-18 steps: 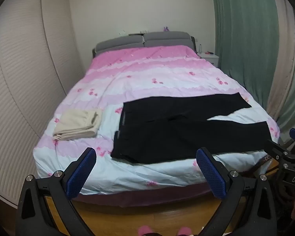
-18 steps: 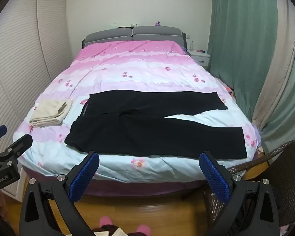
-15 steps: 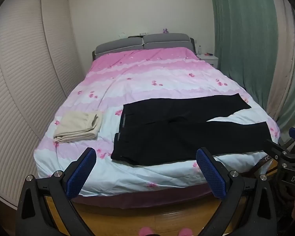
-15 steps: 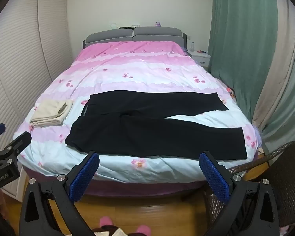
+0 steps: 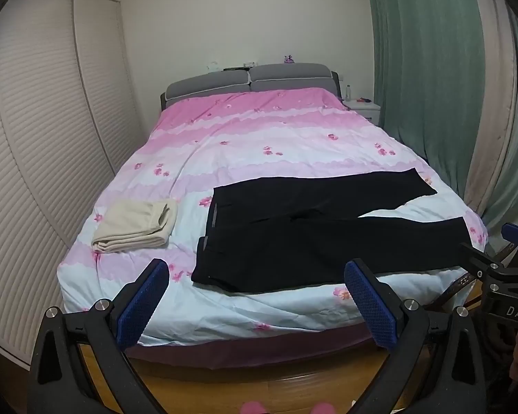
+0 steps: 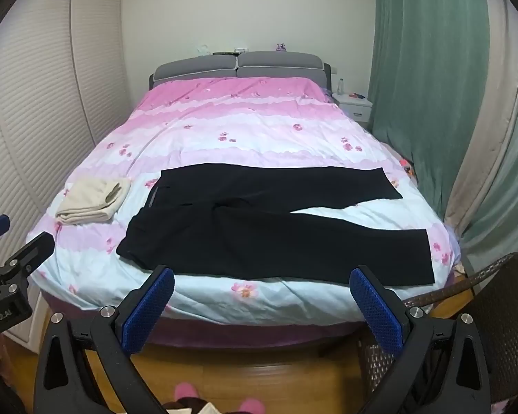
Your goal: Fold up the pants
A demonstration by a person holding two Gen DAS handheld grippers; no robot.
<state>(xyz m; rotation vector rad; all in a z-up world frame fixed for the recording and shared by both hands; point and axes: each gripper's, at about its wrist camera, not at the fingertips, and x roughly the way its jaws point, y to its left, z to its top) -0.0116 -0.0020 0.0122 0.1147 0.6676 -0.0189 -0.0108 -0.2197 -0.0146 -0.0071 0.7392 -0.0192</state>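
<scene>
Black pants [image 5: 321, 234] lie spread flat across the near end of the bed [image 5: 266, 138], waistband to the left, both legs stretching right and slightly apart. They also show in the right wrist view [image 6: 276, 227]. My left gripper [image 5: 257, 305] is open and empty, held off the foot of the bed, short of the pants' waist end. My right gripper [image 6: 262, 307] is open and empty, held off the foot of the bed below the near leg.
A folded beige garment [image 5: 134, 224] lies left of the pants. A slatted wardrobe [image 5: 34, 158] runs along the left, green curtains [image 5: 428, 79] on the right. A wicker chair [image 6: 500, 314] stands at the bed's near right corner. A white nightstand [image 6: 354, 105] is by the headboard.
Both views have tilted up slightly, so the bed sits a little lower in frame. The pants have not moved and both grippers stay open.
</scene>
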